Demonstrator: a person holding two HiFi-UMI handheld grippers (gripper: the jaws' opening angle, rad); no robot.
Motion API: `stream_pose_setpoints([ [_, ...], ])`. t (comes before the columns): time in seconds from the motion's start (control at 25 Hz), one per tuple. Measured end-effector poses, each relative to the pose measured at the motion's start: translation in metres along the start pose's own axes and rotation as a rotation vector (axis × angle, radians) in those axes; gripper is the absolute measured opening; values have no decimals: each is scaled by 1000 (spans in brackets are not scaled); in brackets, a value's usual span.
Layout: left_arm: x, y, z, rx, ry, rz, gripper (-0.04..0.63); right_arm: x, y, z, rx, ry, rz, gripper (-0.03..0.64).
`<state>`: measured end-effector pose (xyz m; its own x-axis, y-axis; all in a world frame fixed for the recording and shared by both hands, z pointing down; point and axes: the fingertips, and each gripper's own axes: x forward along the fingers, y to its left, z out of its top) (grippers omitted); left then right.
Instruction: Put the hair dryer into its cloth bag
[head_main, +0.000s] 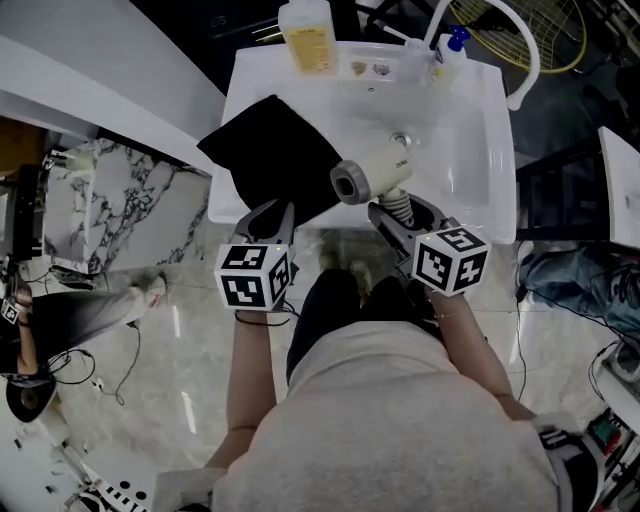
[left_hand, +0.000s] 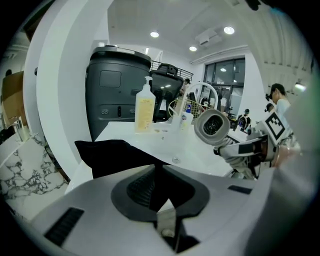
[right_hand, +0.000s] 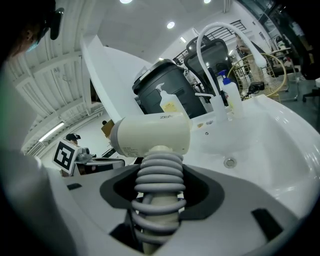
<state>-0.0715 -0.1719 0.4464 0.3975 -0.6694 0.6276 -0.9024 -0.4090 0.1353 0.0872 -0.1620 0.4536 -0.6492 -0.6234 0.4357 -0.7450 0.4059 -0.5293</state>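
The black cloth bag (head_main: 272, 152) lies over the left side of the white sink (head_main: 480, 120), one corner hanging past its rim. My left gripper (head_main: 272, 212) is shut on the bag's near edge; in the left gripper view the dark bag (left_hand: 110, 155) runs into the closed left gripper (left_hand: 159, 171). My right gripper (head_main: 397, 212) is shut on the handle of the cream hair dryer (head_main: 372, 176), which has its grey cord coiled round it. The hair dryer (right_hand: 152, 135) stands up out of the right gripper (right_hand: 160, 187), its nozzle pointing left towards the bag, just right of the bag's edge.
A yellow soap bottle (head_main: 308, 35) and a blue-capped bottle (head_main: 452, 45) stand on the sink's back ledge by a white curved faucet (head_main: 525, 50). The drain (head_main: 400, 138) sits mid-basin. The person's legs stand against the sink's front; marble floor and cables lie around.
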Motion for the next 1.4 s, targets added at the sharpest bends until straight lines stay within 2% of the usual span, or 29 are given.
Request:
stream_pose_setpoints([
  [0.12,2,4,0,28,13,-22,28,1,1,-3,15,-3,-20,225],
  [0.32,6,6,-6,84,61,-101,106,7,6,-4,34,-16,-53,225],
  [0.44,9,3,-15,126,109,-169,218,11,11,-5,44,-16,-68,225],
  [0.48,10,1,-20,150,131,-191,236,12,13,-6,50,-15,-72,225],
  [0.64,17,-3,-38,266,231,-262,241,18,19,-14,65,-1,-82,225],
  [0.76,24,-4,-49,305,290,-305,241,20,22,-21,81,9,-97,225],
  [0.88,30,-2,-66,376,368,-319,239,18,21,-31,102,15,-118,225],
  [1.0,36,2,-74,438,399,-310,239,16,19,-41,122,25,-140,225],
  [1.12,42,6,-79,433,424,-300,238,16,17,-47,138,31,-151,225],
  [1.28,48,11,-77,327,412,-281,205,17,16,-48,156,24,-153,225],
  [1.4,49,13,-75,291,405,-274,181,14,16,-49,155,20,-158,225],
])
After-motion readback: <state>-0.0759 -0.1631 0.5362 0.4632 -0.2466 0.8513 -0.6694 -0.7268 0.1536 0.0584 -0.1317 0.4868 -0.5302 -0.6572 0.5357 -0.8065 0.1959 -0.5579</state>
